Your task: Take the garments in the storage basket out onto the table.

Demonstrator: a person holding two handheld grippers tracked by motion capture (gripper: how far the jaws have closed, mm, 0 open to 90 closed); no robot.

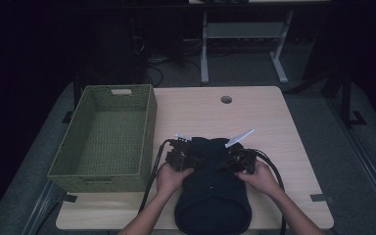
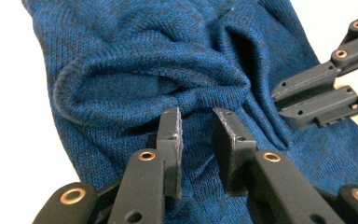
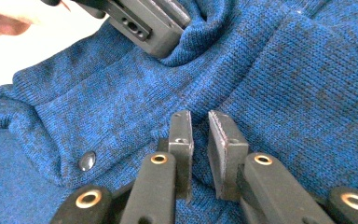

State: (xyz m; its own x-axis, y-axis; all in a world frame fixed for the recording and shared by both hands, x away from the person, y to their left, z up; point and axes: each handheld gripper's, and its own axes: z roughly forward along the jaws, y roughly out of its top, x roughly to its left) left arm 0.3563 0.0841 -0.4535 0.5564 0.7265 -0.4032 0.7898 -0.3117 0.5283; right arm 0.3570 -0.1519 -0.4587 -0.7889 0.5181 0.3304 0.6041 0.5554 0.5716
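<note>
- The room was dark around a pale wooden table (image 1: 274, 127), with a cable hole (image 1: 226, 99) near its far edge and desk legs on the grey floor behind it.
- On the table's left stood a green woven basket (image 1: 149, 122), which we saw held nothing.
- The blue knit garment (image 1: 213, 196) lay at the near middle of the table, well apart from the basket and to its right, its long axis running from the near edge away from us.
- Its far end was bunched into folds, and there we had both tools down on the cloth.
- In the left gripper view, the left gripper (image 2: 197, 140) had its jaws a narrow gap apart, a raised ridge of knit (image 2: 200, 100) lying between and just beyond the tips; we could not tell whether the pads pressed on it.
- In the right gripper view, the right gripper (image 3: 200, 140) stood likewise with a slim gap, resting on flat fabric near a dark snap button (image 3: 87, 161); again we could not tell if cloth was pinched.
- The other tool showed at the top of that view, its jaws on the folded collar.
- We judged that the coming move turned on the two grippers sitting side by side across the garment's width, at the same far end, each equally near the cloth.
- The left hand (image 1: 170, 178) was the nearer to the basket.
</note>
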